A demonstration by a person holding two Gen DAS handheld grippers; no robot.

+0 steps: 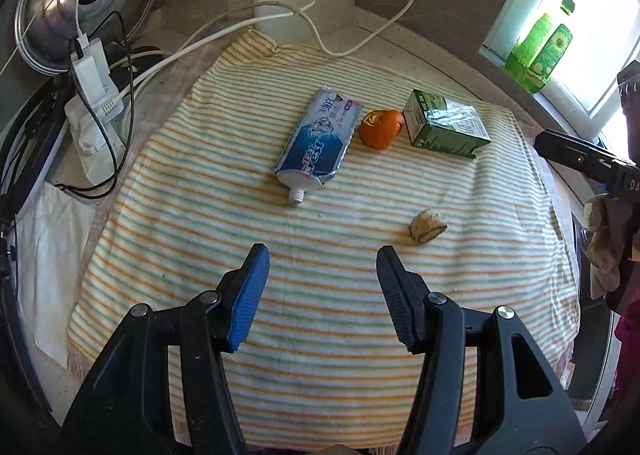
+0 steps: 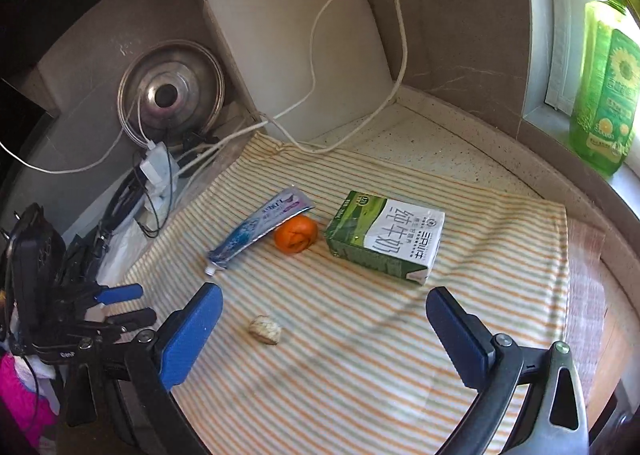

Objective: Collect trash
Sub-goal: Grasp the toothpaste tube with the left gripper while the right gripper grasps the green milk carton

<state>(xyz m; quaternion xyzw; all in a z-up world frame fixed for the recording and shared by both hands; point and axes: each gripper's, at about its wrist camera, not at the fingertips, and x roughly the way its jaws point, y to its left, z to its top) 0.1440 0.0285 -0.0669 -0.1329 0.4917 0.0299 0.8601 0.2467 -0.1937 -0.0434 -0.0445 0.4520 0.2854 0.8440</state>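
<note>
Both grippers, left [image 1: 323, 287] and right [image 2: 324, 329], jaws apart, empty. Striped woven cloth [image 1: 320, 355] holds crumpled tube [image 1: 318, 143], curled peel [image 1: 380, 129], boxy carton [image 1: 446, 123], beige lump [image 1: 427, 226].

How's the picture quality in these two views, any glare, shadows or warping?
Left wrist view: window blown out white at the right edge, striped cloth sharp, fisheye bending its stripes. Right wrist view: daylight flares behind the green bottle, and soft shadows fall across the cloth.

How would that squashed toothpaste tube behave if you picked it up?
The tube looks flattened and creased, so probably light and nearly empty. It would likely flex or droop when lifted by one end. Lying flat on the cloth, it shouldn't roll.
</note>
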